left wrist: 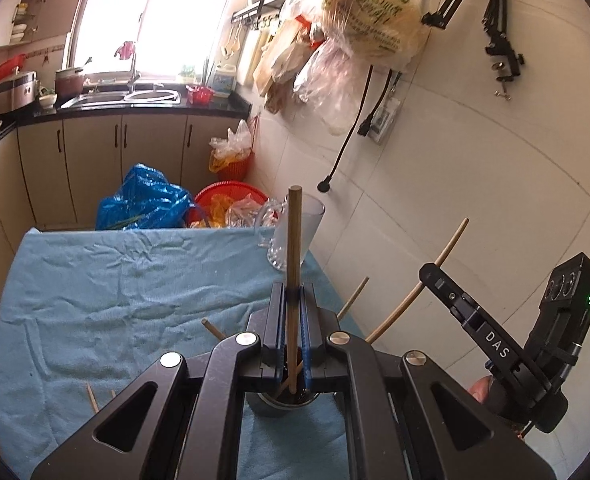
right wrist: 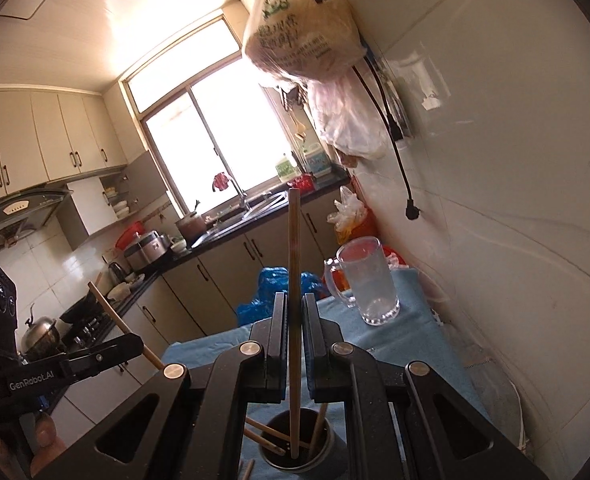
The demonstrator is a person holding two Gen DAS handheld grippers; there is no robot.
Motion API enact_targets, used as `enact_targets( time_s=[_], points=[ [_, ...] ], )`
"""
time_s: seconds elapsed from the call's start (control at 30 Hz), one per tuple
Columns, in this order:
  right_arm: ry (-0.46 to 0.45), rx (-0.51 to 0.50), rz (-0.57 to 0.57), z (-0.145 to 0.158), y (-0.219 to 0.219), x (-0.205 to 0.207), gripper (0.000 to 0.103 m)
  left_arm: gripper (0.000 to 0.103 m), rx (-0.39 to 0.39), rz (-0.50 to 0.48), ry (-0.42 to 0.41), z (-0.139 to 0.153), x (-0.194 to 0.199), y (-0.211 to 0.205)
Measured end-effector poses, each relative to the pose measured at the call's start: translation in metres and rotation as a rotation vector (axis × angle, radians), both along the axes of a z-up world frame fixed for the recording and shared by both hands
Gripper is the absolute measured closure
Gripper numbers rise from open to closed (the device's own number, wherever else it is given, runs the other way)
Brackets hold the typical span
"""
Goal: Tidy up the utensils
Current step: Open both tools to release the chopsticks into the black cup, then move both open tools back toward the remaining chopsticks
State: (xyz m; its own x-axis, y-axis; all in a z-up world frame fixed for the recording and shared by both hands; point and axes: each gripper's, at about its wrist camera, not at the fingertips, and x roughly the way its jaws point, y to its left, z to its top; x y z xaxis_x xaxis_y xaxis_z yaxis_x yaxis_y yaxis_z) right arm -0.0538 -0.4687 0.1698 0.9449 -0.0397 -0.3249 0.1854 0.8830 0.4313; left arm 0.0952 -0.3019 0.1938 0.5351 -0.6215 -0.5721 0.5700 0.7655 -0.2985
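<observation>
My left claw point(left wrist: 294, 312) pinches a thin wooden chopstick point(left wrist: 294, 248); my right claw point(right wrist: 294, 320), marked "DAS", pinches another wooden chopstick point(right wrist: 294, 264) above the dark round holder point(right wrist: 295, 454).

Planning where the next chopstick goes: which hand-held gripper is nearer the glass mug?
Right, by a judgement. The right hand-held gripper sits on the glass mug side; the left hand-held gripper is farther across the blue cloth.

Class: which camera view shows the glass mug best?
The right wrist view: the glass mug stands whole and unobstructed on the blue cloth. In the left wrist view, the held chopstick crosses in front of it.
</observation>
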Motion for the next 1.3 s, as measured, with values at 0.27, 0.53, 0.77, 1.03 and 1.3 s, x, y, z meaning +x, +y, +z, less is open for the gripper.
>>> enact_targets(
  time_s=[0.27,0.53,0.77,1.03,1.3],
  points=[
    [0.071,0.037,0.009,-0.030,-0.009,0.016,0.095,0.097,0.031,-0.005,0.040,-0.024,0.009,-0.007],
    [0.141,0.060,0.041,-0.052,-0.003,0.032,0.095,0.097,0.051,0.005,0.077,-0.045,0.016,-0.005],
    [0.194,0.075,0.068,-0.065,0.002,0.042,0.092,0.095,0.057,0.004,0.091,-0.052,0.017,-0.003],
    [0.164,0.054,0.046,-0.055,0.005,0.030,0.072,0.078,0.030,0.020,0.072,-0.041,0.009,0.008],
    [0.126,0.041,0.004,-0.050,0.014,-0.011,0.060,0.062,-0.001,0.074,-0.018,-0.024,-0.021,0.047]
  ],
)
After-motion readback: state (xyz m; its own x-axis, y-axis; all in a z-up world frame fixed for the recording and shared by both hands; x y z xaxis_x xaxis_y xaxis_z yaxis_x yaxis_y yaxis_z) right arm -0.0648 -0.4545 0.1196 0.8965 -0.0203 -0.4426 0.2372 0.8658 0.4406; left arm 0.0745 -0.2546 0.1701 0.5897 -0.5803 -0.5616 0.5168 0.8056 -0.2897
